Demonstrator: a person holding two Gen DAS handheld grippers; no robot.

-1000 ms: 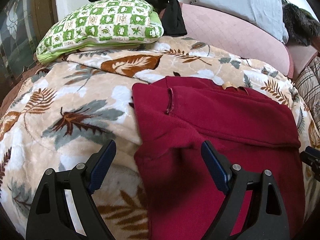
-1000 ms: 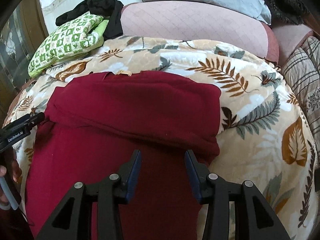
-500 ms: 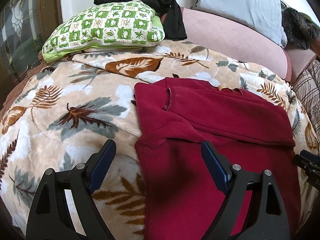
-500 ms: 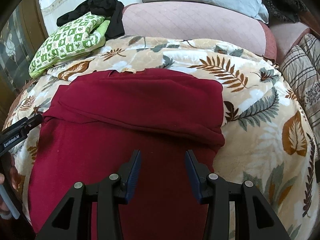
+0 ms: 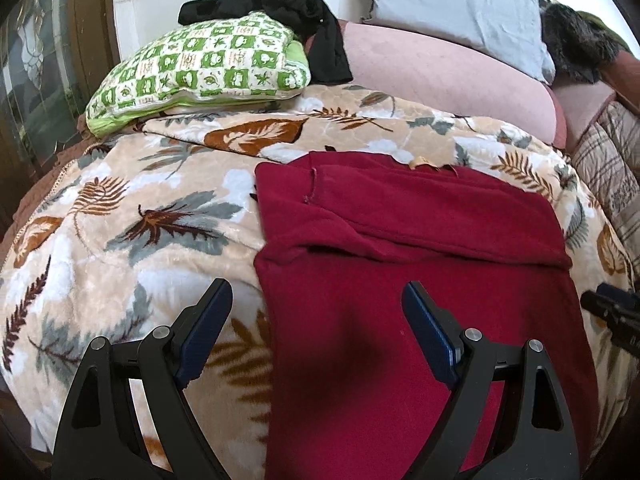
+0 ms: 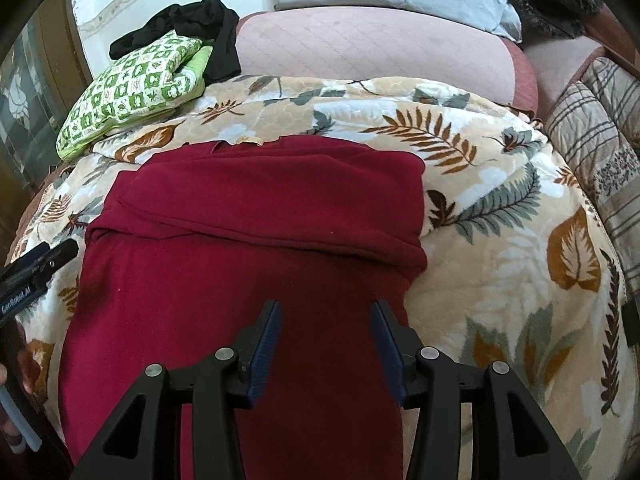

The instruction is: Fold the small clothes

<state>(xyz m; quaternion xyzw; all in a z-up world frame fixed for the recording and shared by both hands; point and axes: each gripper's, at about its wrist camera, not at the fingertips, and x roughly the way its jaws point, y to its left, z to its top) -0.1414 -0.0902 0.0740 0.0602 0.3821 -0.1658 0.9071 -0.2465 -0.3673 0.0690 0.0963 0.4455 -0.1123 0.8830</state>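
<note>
A dark red garment (image 5: 420,272) lies flat on a leaf-patterned blanket (image 5: 132,216), its far part folded over in a band. My left gripper (image 5: 318,304) is open and empty, above the garment's near left edge. My right gripper (image 6: 326,320) is open and empty, above the garment (image 6: 248,240) near its right side. The right gripper's tip (image 5: 612,312) shows at the edge of the left wrist view. The left gripper's tip (image 6: 40,264) shows at the left of the right wrist view.
A green checked pillow (image 5: 200,72) with a black cloth (image 5: 304,12) on it lies at the far left. A pink bolster (image 5: 440,80) and a grey pillow (image 5: 452,4) lie behind. A plaid quilt (image 6: 600,136) lies at the right.
Both grippers have drawn back toward the near edge of the bed, so the garment appears farther off. Both stay open and the garment has not moved.
</note>
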